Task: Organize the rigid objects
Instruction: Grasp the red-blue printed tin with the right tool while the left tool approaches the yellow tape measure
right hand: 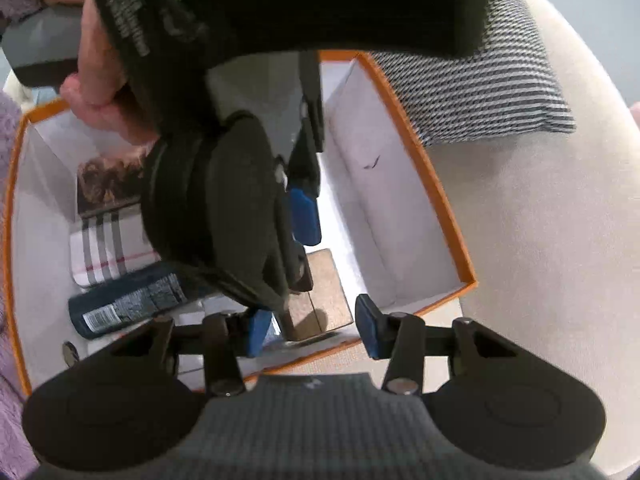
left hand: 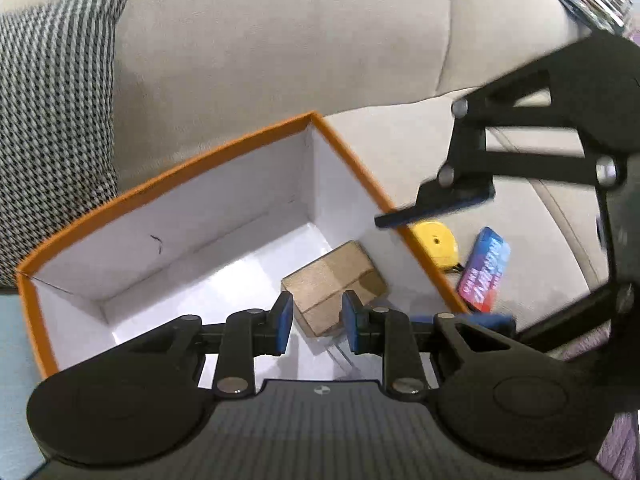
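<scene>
An orange-rimmed white box stands on a beige sofa. A brown cardboard block lies on its floor near one corner. My left gripper hangs open just above the block, with nothing between its blue pads. In the right wrist view a hand holds that gripper over the box, and one blue pad shows. My right gripper stands open over the box's near wall, also with nothing between its pads. The block lies below and beyond it.
Inside the box lie a picture card, a plaid item, a dark blue can and a small disc. A yellow tape measure and a red-blue pack lie on the sofa outside. A striped cushion leans behind.
</scene>
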The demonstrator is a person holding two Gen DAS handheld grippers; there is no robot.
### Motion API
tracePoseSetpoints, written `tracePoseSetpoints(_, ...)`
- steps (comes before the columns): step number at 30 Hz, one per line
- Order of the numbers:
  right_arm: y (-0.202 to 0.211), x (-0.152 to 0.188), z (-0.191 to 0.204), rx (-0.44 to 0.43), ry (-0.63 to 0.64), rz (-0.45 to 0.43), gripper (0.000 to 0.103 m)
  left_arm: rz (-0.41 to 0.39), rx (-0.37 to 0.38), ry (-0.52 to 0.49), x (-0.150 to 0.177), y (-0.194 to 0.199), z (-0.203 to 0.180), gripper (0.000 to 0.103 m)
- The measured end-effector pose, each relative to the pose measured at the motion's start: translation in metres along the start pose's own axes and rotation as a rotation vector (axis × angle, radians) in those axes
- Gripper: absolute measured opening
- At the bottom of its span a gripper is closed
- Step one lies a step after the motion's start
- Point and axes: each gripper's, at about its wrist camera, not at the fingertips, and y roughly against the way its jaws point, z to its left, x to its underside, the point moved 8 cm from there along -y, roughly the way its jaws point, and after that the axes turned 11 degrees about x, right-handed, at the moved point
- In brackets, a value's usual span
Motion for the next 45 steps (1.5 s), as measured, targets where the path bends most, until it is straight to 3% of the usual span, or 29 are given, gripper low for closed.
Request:
tracePoseSetpoints(9, 0.076, 0.024, -0.035, 0.052, -0.203, -0.124, 0.047, -0.099, -0.060, -0.188, -0.005, 0.048, -0.061, 0.029)
tracePoseSetpoints(17, 0.093, 0.084, -0.025, 0.099, -0.238, -0.074, 0.048, -0.059, -0.064, -0.423, -0.015, 0.039, -0.135, 0.029)
tracePoseSetpoints(24, 0.064, 0.140, -0.004, 0.021, -0.203, 0.034, 0.048, 0.087, -0.056, -0.613, -0.012, -0.010, -0.169, 0.030)
tracePoseSetpoints(31, 0.026, 0.171, 0.007, -0.032, -0.179, 0.117, 0.061, 0.249, -0.107, -0.711, -0.008, -0.066, -0.161, 0.039)
tracePoseSetpoints(39, -0.016, 0.175, 0.009, -0.076, -0.065, 0.121, 0.061, 0.297, -0.095, -0.750, -0.016, -0.097, -0.152, 0.053)
tracePoseSetpoints(45, -0.042, 0.171, 0.003, -0.149, -0.025, 0.127, 0.071, 0.319, -0.078, -0.732, -0.029, -0.116, -0.144, 0.061)
